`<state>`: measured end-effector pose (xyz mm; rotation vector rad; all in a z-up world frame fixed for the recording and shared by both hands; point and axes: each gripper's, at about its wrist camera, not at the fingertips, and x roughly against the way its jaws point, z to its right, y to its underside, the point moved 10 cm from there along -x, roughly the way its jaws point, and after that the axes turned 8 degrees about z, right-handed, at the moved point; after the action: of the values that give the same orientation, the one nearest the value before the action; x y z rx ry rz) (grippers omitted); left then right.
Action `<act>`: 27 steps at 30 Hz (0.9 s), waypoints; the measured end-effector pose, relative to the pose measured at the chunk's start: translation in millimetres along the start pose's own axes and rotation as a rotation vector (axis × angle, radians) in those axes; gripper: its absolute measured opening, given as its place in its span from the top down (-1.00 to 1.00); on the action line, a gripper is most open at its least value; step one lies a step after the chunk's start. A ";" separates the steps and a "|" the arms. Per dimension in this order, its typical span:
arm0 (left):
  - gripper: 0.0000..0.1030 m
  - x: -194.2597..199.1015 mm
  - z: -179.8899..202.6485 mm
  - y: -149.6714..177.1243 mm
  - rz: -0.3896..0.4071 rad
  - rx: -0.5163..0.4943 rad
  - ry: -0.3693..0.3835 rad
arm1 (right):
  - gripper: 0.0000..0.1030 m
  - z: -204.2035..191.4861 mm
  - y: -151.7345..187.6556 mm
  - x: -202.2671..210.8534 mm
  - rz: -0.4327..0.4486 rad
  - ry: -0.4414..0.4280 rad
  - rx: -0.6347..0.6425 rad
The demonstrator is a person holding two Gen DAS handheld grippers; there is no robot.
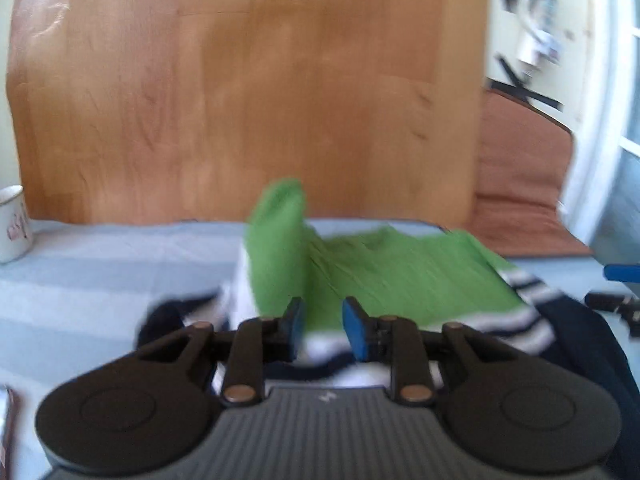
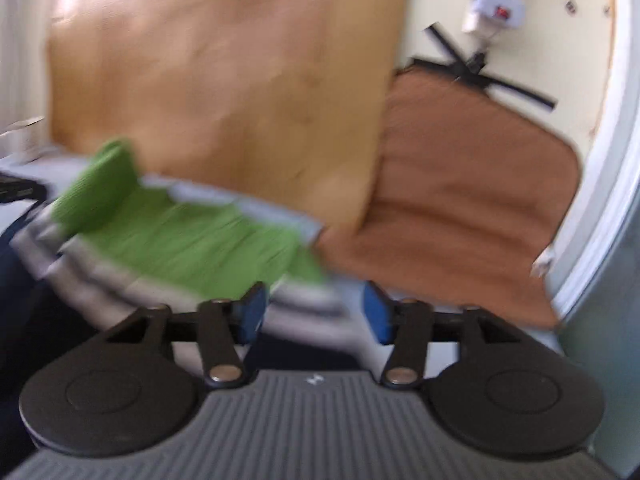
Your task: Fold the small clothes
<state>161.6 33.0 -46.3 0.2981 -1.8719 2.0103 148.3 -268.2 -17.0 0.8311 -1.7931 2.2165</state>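
Your left tool [image 1: 322, 326] sits low over the garment with its blue pads apart by a narrow gap; green and white cloth shows behind that gap, but the blur keeps me from telling whether the pads pinch any of it. They do not look pressed together on cloth, so I read it as open. Your right tool [image 2: 316, 314] has its pads spread wide, striped cloth lying between and below them, nothing clamped.

The small garment [image 1: 400, 276], green with white and dark stripes at its edge, lies on the pale blue striped bed cover [image 1: 100, 272], in front of the wooden board [image 1: 248, 92]. One end of it stands up as a green flap [image 1: 278, 236] just ahead of your left tool; the rest spreads flat toward your right hand. A white mug [image 1: 12, 224] stands well off to the left.

Its long axis runs across from one tool to the other, so each hand has its own end directly ahead. The raised flap is nearer your left hand, and the flat striped edge [image 2: 304, 312] is nearer your right. For the next fold, I judge both tools want their corners pinched first.
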 end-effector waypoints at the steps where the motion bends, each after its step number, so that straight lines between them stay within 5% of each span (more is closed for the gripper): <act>1: 0.50 4.7 5.0 2.7 -0.002 -0.015 0.017 | -0.50 -6.3 12.1 4.8 -0.020 -0.007 0.005; 3: 0.41 14.9 14.7 17.8 -0.026 -0.057 0.033 | -0.46 -14.1 36.5 7.4 -0.086 -0.004 0.017; 6: 0.40 26.6 16.1 35.0 -0.074 -0.084 0.039 | 0.75 -6.3 54.5 8.1 -0.133 -0.012 -0.007; 7: 0.40 30.4 12.4 33.6 -0.076 -0.081 0.036 | 0.84 5.2 49.9 9.3 -0.136 0.021 -0.023; 10: 0.35 45.1 -10.2 19.8 -0.028 -0.045 0.005 | 0.84 70.7 23.6 13.5 -0.051 0.278 0.040; 12: 0.26 59.4 -35.9 11.5 0.007 0.001 -0.044 | 0.83 129.6 19.9 9.5 -0.073 0.455 0.028; 15: 0.26 76.7 -78.5 8.2 0.022 0.081 -0.131 | 0.49 177.1 26.3 7.5 -0.142 0.611 -0.087; 18: 0.19 84.7 -111.7 11.4 0.009 0.172 -0.165 | 0.10 141.7 9.0 10.8 -0.038 0.510 -0.104; 24: -0.37 59.4 -119.3 14.0 -0.060 0.250 -0.114 | -0.01 -34.5 -10.2 -1.8 0.015 0.033 -0.031; 27: -0.42 38.9 -128.3 19.7 -0.103 0.307 -0.142 | -0.05 -116.4 0.5 -0.5 0.011 -0.169 0.010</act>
<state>130.9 164.2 -60.4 0.6225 -1.5830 2.2533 112.3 -158.4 -31.7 1.0412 -1.8640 2.2236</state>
